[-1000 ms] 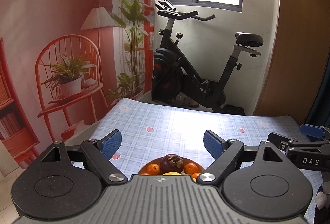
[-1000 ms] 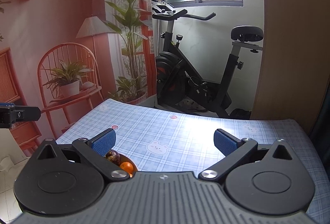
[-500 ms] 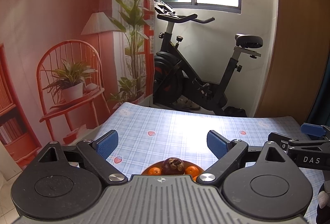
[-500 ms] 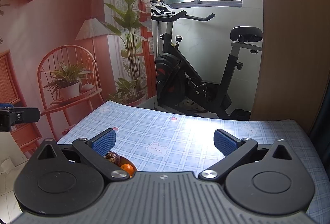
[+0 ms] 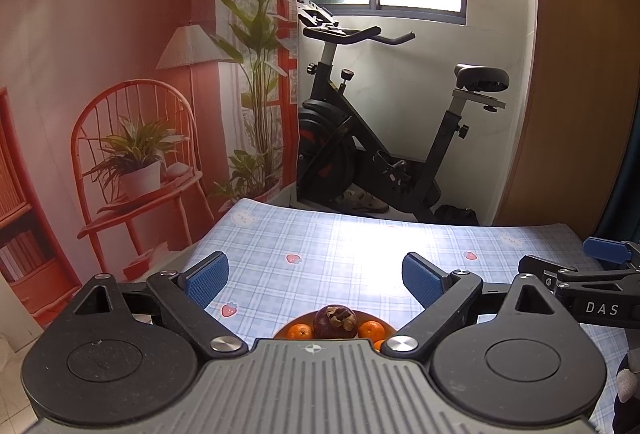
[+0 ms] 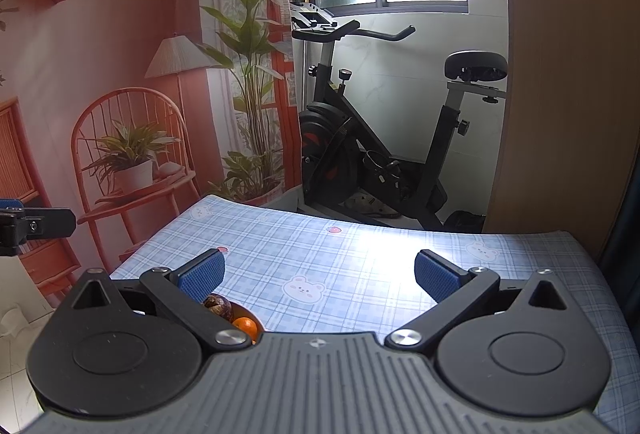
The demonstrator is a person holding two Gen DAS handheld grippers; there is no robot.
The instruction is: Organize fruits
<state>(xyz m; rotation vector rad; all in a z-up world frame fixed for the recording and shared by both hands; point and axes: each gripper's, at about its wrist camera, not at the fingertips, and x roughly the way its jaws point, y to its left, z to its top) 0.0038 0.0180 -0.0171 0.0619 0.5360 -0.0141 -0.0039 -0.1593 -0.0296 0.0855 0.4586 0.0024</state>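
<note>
An orange bowl [image 5: 282, 332] on the blue checked tablecloth [image 5: 340, 254] holds a dark purple mangosteen [image 5: 335, 321] and small oranges [image 5: 299, 331]. My left gripper [image 5: 316, 276] is open and empty, raised above and just behind the bowl. My right gripper [image 6: 318, 276] is open and empty over the cloth; the bowl [image 6: 250, 312] with the mangosteen [image 6: 218, 307] and an orange [image 6: 245, 326] peeks out under its left finger. Most of the bowl is hidden by the gripper bodies.
The right gripper's finger [image 5: 600, 250] shows at the right of the left wrist view. An exercise bike [image 5: 380, 154] stands beyond the table's far edge. A printed backdrop [image 5: 120, 114] is to the left, a wooden panel [image 5: 580, 74] to the right.
Both grippers have tilted up and drawn back a little; less of the bowl shows in the left wrist view. Both stay open.
</note>
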